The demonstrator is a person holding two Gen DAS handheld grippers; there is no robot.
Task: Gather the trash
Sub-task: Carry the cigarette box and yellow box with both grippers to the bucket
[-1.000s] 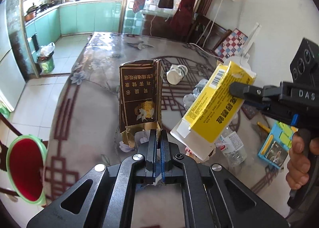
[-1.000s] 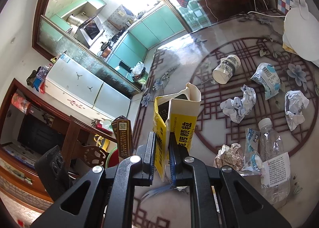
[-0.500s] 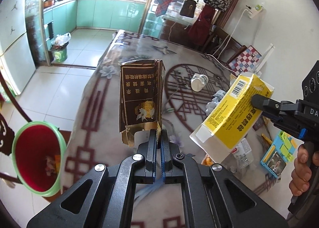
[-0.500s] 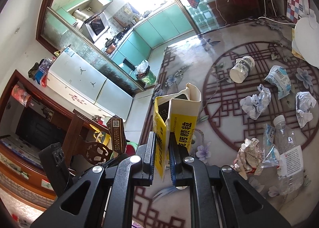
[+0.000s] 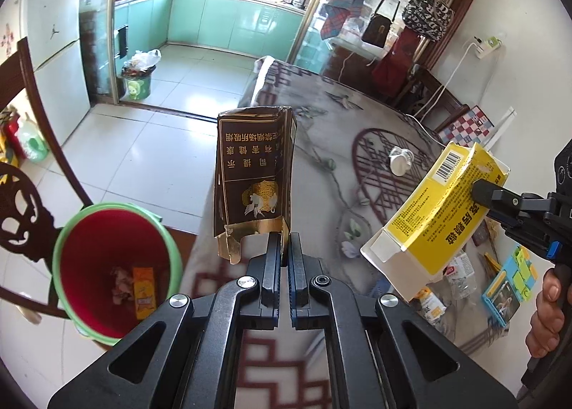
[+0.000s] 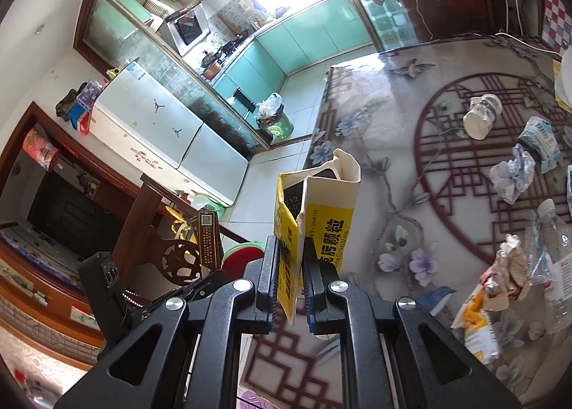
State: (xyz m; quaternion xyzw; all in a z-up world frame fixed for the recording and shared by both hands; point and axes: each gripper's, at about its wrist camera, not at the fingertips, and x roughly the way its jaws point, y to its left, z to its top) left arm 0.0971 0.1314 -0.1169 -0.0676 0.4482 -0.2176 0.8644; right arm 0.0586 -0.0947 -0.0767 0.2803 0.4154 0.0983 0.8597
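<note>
The left gripper [image 5: 285, 248] was clamped on a dark brown carton [image 5: 252, 180] standing above its fingers; the right gripper [image 6: 290, 266] pinched a yellow box [image 6: 314, 219]. Both were mid-carry. The red bin [image 5: 114, 266] lay below-left of the left fingers, so the next move probably called for positioning each piece over it, then releasing.

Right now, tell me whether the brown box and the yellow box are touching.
Apart. The left wrist view shows open tabletop between the brown box, pinched in the left gripper, and the yellow box, held by the right gripper.
</note>
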